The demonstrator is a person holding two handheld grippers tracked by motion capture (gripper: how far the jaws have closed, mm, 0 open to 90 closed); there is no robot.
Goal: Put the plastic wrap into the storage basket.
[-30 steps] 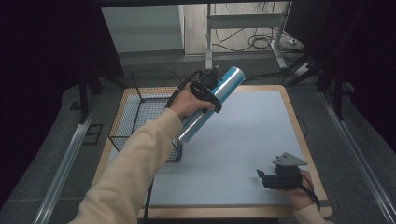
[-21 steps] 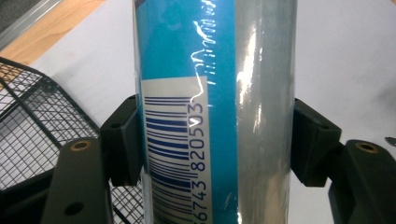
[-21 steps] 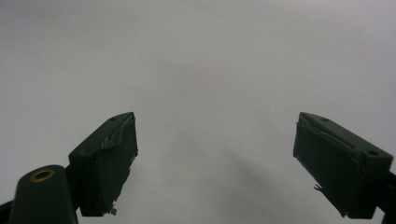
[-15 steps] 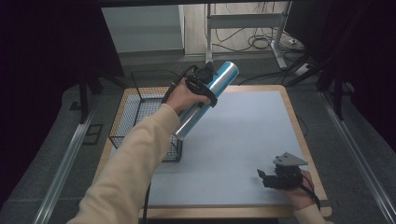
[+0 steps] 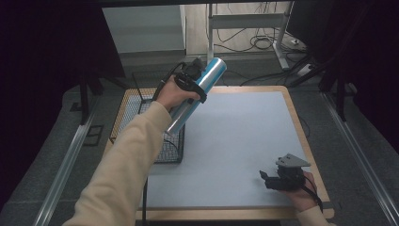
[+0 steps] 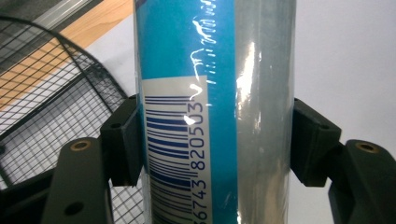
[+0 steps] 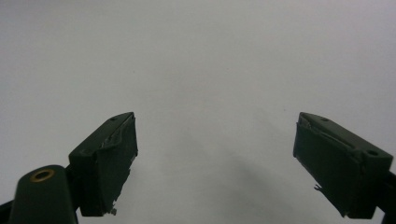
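A long blue and silver tube (image 5: 197, 94) with a barcode label (image 6: 175, 154) is held tilted in the air, its lower end over the near right corner of a black wire basket (image 5: 127, 110). My left gripper (image 5: 190, 77) is shut on the tube's middle, and both jaws press its sides in the left gripper view (image 6: 215, 140). My right gripper (image 5: 270, 181) rests low over the pale mat (image 5: 235, 136) at the near right. Its jaws stand wide apart with nothing between them (image 7: 215, 163).
The wire basket stands on the left part of the wooden table (image 5: 296, 117), beside the mat. Metal rails (image 5: 61, 169) run along both sides of the table. Cables and a stand lie on the floor beyond the far edge.
My left gripper has carried the tube a little to the left and closer to the basket, keeping its tilt. The right gripper has not moved.
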